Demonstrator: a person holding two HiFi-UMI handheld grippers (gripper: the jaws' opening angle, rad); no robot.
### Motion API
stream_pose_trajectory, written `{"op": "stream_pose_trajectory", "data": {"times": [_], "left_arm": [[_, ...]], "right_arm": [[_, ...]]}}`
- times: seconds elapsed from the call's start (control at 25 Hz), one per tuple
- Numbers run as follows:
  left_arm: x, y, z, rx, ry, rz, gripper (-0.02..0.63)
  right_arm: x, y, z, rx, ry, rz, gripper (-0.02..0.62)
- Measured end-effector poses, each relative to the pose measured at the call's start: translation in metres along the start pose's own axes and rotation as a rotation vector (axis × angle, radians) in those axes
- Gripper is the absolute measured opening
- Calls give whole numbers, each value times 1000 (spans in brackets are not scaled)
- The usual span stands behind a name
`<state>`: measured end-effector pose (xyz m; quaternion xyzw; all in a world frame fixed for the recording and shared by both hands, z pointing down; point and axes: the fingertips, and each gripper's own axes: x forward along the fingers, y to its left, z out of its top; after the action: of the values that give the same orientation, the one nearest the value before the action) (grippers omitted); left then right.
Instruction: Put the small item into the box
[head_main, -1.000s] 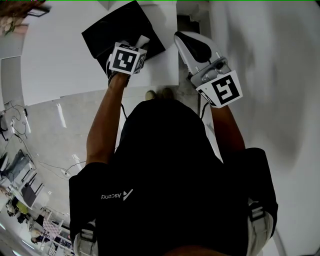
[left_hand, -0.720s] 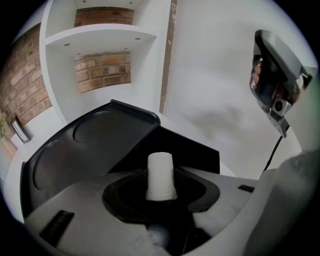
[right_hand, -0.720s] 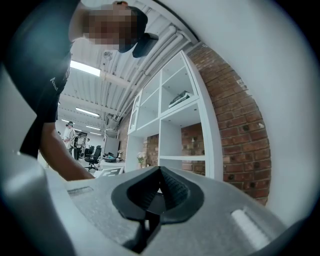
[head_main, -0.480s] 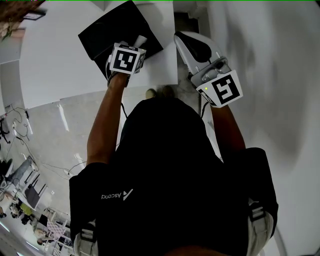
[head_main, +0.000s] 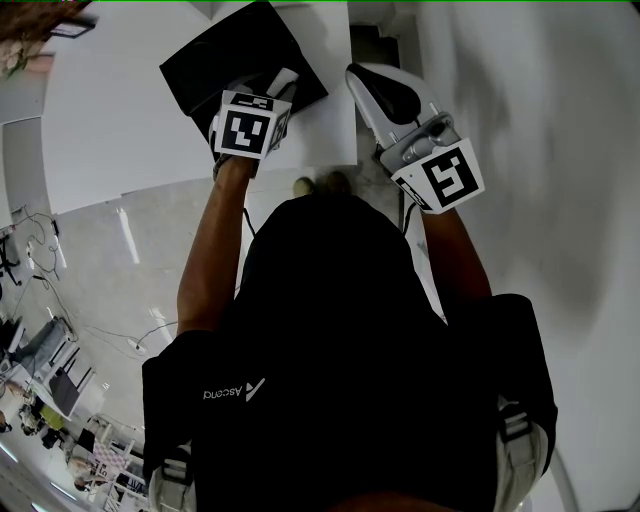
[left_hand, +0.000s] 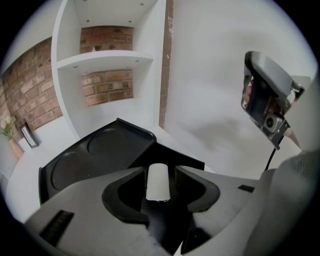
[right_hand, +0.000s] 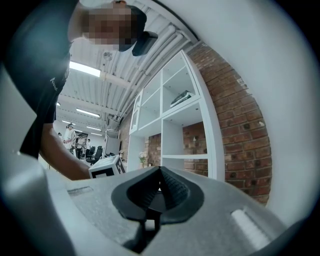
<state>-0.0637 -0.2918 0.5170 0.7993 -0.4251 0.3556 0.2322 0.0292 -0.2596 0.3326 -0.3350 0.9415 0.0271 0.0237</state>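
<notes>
The small item is a white cylinder (left_hand: 158, 182), and my left gripper (left_hand: 159, 176) is shut on it. It hangs just above the near corner of the black box (left_hand: 95, 152), a shallow open tray with round recesses. In the head view the left gripper (head_main: 274, 88) hovers over the box (head_main: 225, 55), which lies on the white table (head_main: 110, 110), and the cylinder (head_main: 286, 80) pokes out ahead of the marker cube. My right gripper (head_main: 362, 76) is held up to the right, off the table's edge, with its jaws shut on nothing (right_hand: 159, 172).
White shelving (left_hand: 107, 60) with a brick back wall stands behind the box. The table's right edge (head_main: 352, 100) runs between the two grippers. The right gripper (left_hand: 265, 102) shows at the right of the left gripper view. Desks and people are far off at the lower left.
The left gripper has shifted slightly nearer and lower over the box's near corner, still with the cylinder in it. The right gripper has barely moved.
</notes>
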Motion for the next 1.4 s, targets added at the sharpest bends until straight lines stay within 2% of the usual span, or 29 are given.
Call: {"op": "stream_pose_trajectory", "data": {"times": [0.16, 0.28, 0.56, 0.68, 0.8, 1.0, 1.4], "left_arm": [[-26, -1, 13, -17, -82, -1, 170], [-50, -4, 26, -33, -181, -18, 170], [-129, -19, 67, -27, -565, -88, 157], [-170, -30, 83, -15, -709, -96, 103], [-202, -38, 91, 15, -806, -94, 56], [-237, -46, 93, 42, -909, -79, 8], [-262, -73, 86, 115, -970, -100, -2]], "right_arm": [[-2, 3, 5, 3, -7, 3, 2], [-3, 8, 8, 7, -14, 7, 2], [-3, 28, 29, 13, -44, 39, 2], [-2, 40, 39, 11, -60, 58, 2], [0, 54, 49, 2, -74, 78, 2], [1, 74, 59, -9, -93, 104, 2], [-11, 99, 76, -34, -133, 107, 2]]}}
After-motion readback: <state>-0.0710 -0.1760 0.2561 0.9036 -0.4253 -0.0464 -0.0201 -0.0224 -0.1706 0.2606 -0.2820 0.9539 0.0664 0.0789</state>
